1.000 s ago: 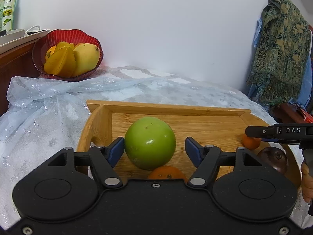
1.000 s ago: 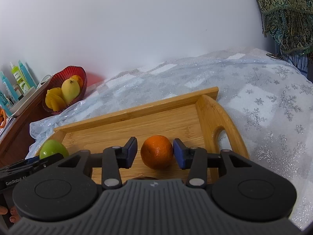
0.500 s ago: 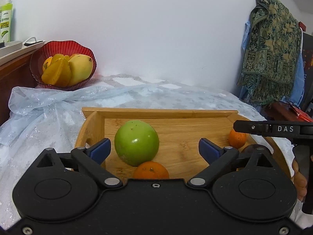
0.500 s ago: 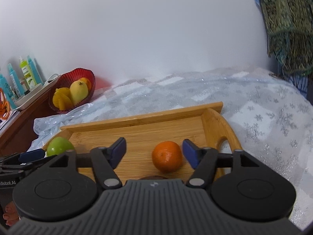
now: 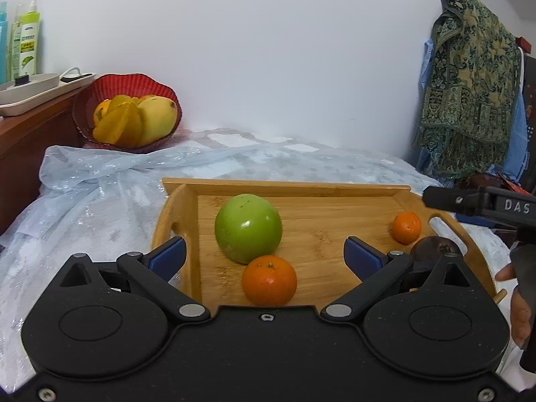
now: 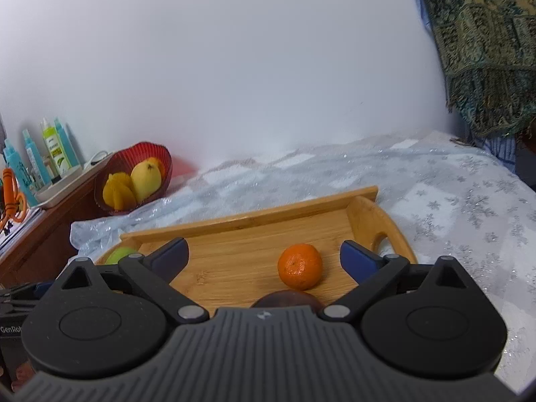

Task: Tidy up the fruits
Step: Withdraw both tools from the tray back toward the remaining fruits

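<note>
**Both grippers spread wide over the tray**

The left gripper (image 5: 264, 256) and right gripper (image 6: 264, 256) have just been opening, gripping nothing. The green apple (image 5: 248, 227) is sitting near the wooden tray's (image 5: 284, 186) left end, one orange (image 6: 299, 266) near its right handle.

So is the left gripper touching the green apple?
Apart. In the left wrist view both pads of the left gripper stand clear of the green apple.
</note>
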Tool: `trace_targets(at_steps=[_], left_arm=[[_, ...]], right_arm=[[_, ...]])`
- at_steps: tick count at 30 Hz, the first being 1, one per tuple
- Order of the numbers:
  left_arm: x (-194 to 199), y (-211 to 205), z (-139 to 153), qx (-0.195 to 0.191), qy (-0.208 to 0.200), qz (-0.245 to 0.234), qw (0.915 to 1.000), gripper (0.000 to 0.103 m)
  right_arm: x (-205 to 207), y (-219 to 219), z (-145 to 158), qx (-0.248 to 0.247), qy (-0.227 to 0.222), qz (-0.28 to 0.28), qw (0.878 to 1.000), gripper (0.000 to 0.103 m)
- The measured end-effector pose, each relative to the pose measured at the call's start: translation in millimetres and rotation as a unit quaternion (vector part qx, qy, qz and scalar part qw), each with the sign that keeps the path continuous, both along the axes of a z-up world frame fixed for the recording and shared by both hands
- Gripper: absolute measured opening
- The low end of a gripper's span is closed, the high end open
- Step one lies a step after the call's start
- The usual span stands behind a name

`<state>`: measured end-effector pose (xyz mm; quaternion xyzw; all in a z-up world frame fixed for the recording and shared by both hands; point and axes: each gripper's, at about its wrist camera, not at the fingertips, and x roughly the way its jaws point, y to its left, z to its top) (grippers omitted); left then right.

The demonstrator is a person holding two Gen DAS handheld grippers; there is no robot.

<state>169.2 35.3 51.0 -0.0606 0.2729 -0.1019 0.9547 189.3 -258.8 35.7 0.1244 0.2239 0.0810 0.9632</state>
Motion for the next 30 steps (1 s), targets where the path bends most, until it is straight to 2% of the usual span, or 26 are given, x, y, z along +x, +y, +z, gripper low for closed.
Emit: trace_targets(at_steps=[6,18,22,30], left_arm=[[-12.9,-1.3,-1.3,0.009,0.008,0.007,0.9999,0.102],[-45.1,-2.3,3.4,0.035,-0.026,0.013,0.9990,0.102],[-57.6,-0.6,0.9,0.046,-0.030,0.013,0.9984,0.102],[-82.8,7.7,-10.0,0.041,-0.028,0.024,0.9985,0.102]], right_arm=[[-12.5,1.1,2.9,0.002,-0.015,-0.014,1.000,0.103],[-57.6,11.7,-2.2,0.007,-0.063,-0.007,0.998,0.103],[-74.4,17.7,-5.9,-0.004,-0.078,0.004,0.997,0.103],[-112.4,29.8,-20.7,-0.026,-0.094,0.009,0.995,0.103]])
